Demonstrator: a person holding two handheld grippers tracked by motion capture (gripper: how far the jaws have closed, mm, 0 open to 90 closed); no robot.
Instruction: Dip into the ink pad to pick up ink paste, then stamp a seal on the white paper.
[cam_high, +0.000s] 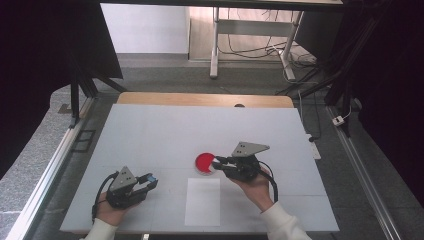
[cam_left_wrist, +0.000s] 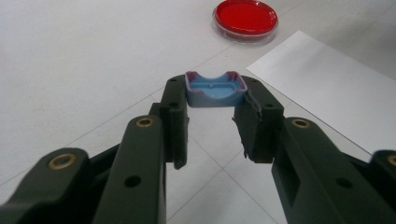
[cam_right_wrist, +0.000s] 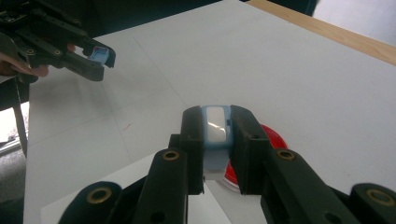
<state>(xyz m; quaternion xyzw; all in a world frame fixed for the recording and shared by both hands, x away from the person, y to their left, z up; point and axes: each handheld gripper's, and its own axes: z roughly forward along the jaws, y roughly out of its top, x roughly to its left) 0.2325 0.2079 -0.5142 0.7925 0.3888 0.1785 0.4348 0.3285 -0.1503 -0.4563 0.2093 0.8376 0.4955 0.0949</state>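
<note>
A round red dish lies near the middle of the white table. My right gripper reaches to the dish's right edge, shut on a small light-blue and white piece held upright, with the red dish just behind its jaws. My left gripper rests at the front left, shut on a small blue tray-like cap with a purplish rim. From the left gripper view, the red dish lies ahead, apart from the gripper. The left gripper with its blue cap also appears in the right gripper view.
A white paper sheet lies flat near the front edge between my hands, and the sheet lies right of the left jaws. A wooden strip borders the table's far side. Dark frames and cables stand beyond the table.
</note>
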